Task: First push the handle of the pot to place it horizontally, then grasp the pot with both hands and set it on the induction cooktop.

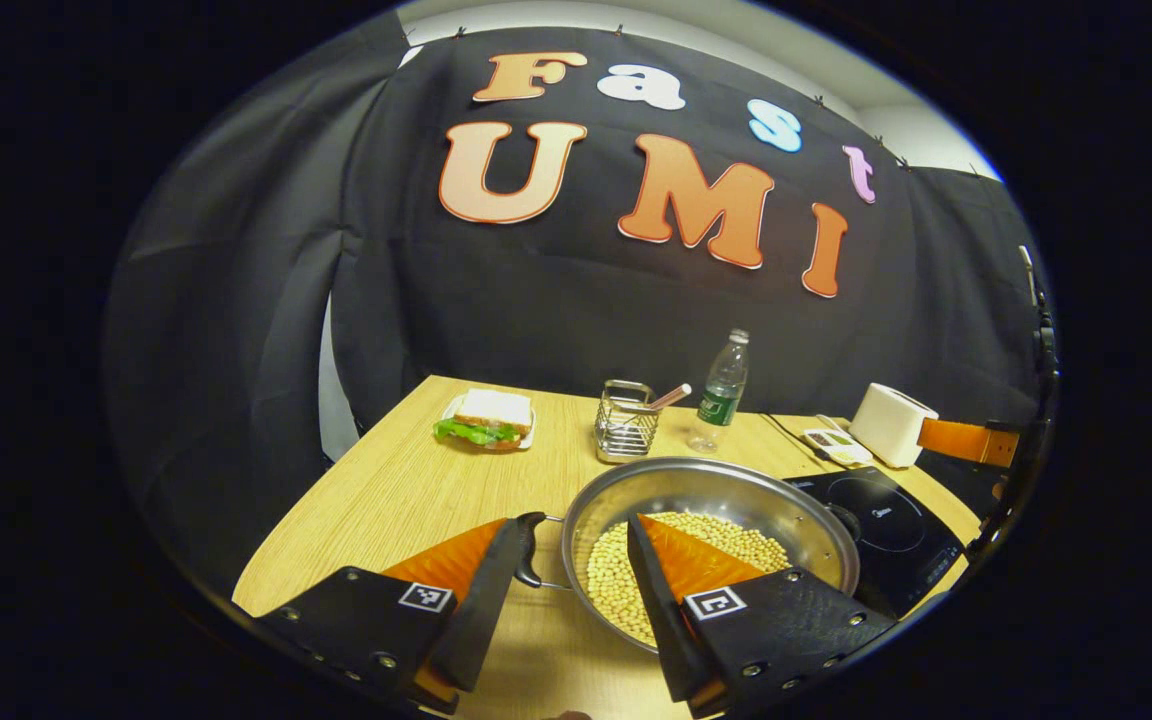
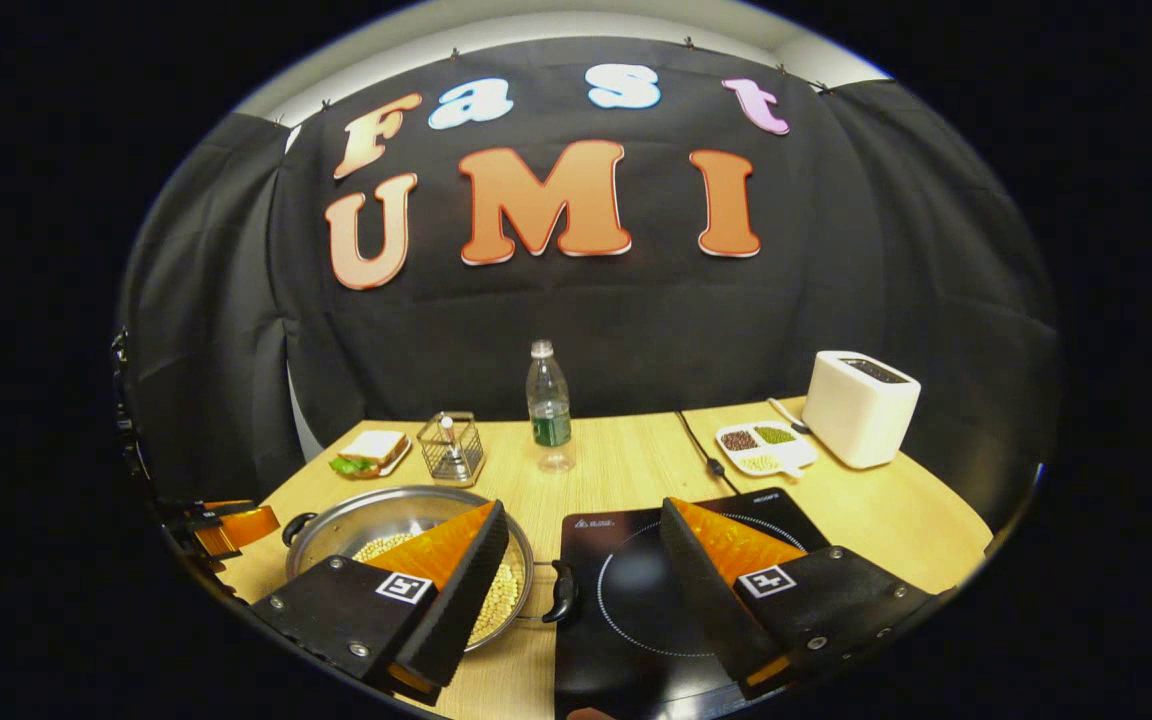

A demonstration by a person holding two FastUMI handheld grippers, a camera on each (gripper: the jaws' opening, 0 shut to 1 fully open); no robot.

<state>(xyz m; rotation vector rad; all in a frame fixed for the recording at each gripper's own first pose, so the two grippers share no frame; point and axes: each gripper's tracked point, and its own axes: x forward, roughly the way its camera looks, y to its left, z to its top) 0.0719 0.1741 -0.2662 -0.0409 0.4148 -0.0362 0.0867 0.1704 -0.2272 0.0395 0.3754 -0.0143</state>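
Your left gripper (image 1: 576, 545) was spread wide around the pot's near-left handle (image 1: 529, 550) — one finger just outside it, the other over the rim and above the soybeans (image 1: 616, 580), neither pressing on anything. The steel pot (image 1: 736, 490) sat on the wooden table (image 1: 386, 490) near its front edge, left of the induction cooktop (image 1: 886, 525) and just beside it, not on it. Toward the table's far left corner lay a sandwich on a plate (image 1: 486, 418); next along the far edge stood a wire basket (image 1: 624, 422), then a water bottle (image 1: 721, 392).

In the right gripper view, your right gripper (image 2: 584, 535) was also wide open and held nothing — its left finger hung over the pot's right side, its right finger over the cooktop's glass, and the pot's right handle (image 2: 563, 590) lay in the gap between them, touching the cooktop's left edge as far as you could tell. A divided dish of beans (image 2: 764, 445) sat behind the cooktop, with a white toaster (image 2: 861, 405) at the table's far right corner. A black cord (image 2: 701, 450) ran across the table from the far edge toward the cooktop.
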